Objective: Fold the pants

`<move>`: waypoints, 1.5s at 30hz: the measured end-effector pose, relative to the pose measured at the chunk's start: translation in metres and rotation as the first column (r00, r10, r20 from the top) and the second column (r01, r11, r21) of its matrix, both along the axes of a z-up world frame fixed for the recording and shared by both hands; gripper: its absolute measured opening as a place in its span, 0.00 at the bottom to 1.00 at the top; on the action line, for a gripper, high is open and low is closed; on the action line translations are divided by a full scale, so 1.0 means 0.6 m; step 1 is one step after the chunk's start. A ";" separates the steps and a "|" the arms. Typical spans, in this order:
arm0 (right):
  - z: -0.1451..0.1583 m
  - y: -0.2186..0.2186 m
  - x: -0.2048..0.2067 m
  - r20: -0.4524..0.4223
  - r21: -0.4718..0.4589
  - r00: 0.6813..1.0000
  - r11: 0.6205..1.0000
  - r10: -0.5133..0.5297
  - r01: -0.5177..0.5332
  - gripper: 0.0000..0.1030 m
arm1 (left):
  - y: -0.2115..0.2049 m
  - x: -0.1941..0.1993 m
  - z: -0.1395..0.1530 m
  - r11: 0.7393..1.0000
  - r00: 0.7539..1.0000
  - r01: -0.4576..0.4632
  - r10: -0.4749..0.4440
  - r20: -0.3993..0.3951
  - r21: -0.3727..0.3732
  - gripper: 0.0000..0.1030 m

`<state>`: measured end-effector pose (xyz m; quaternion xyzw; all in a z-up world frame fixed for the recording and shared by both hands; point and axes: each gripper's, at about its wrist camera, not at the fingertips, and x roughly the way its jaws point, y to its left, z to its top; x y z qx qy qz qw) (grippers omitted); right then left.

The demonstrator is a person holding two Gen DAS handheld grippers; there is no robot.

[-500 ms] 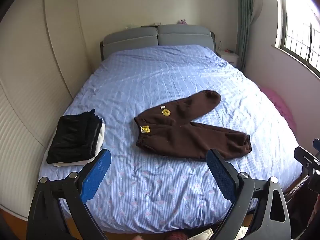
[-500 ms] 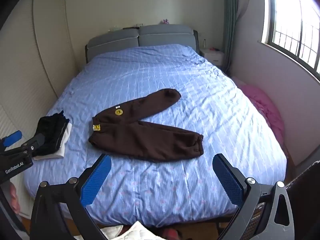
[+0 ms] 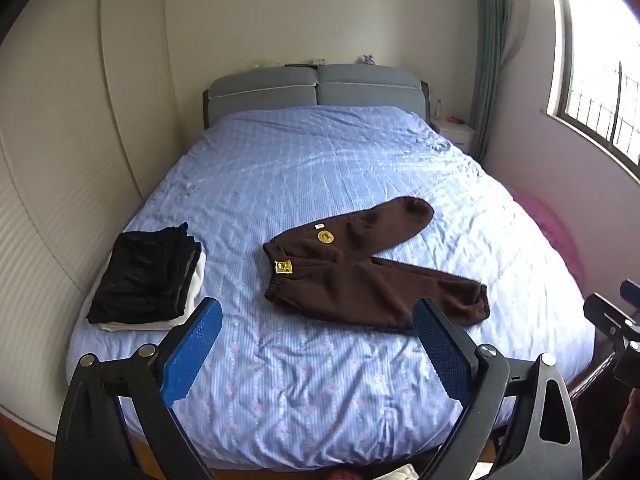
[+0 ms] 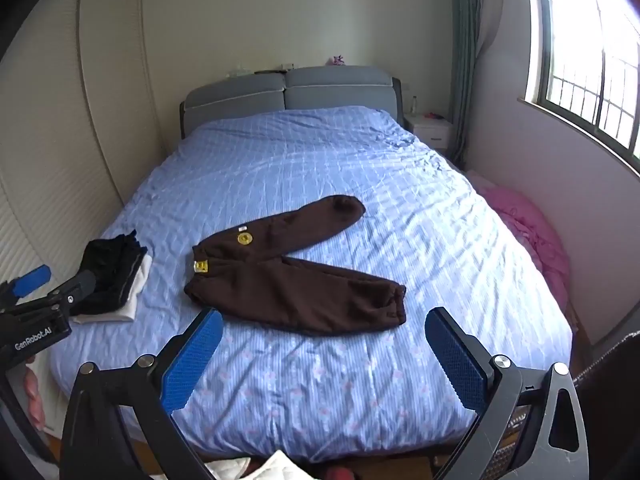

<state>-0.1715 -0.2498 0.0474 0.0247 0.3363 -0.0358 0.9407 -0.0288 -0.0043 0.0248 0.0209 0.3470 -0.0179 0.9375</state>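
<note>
Dark brown pants [image 3: 360, 276] [image 4: 288, 276] lie spread on the blue bedspread, waistband to the left, legs splayed in a V toward the right, with two yellow patches near the waist. My left gripper [image 3: 318, 344] hangs open above the bed's near edge, short of the pants, nothing between its blue pads. My right gripper [image 4: 324, 352] is likewise open and empty, in front of the lower leg. The left gripper also shows at the left edge of the right wrist view [image 4: 32, 304].
A folded stack of black and white clothes [image 3: 148, 280] [image 4: 116, 280] sits on the bed's left side. The bed [image 3: 320, 168] has a grey headboard. A wardrobe wall runs left; a pink heap [image 4: 528, 224], a window wall and a nightstand are right.
Both views have barely shifted; the grippers stay open and the pants lie as before.
</note>
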 end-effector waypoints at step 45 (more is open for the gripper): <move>0.001 -0.010 0.017 -0.007 0.032 1.000 0.999 0.010 -0.009 1.00 | 0.001 0.029 0.000 1.000 1.000 0.014 -0.014 0.012 0.013 0.94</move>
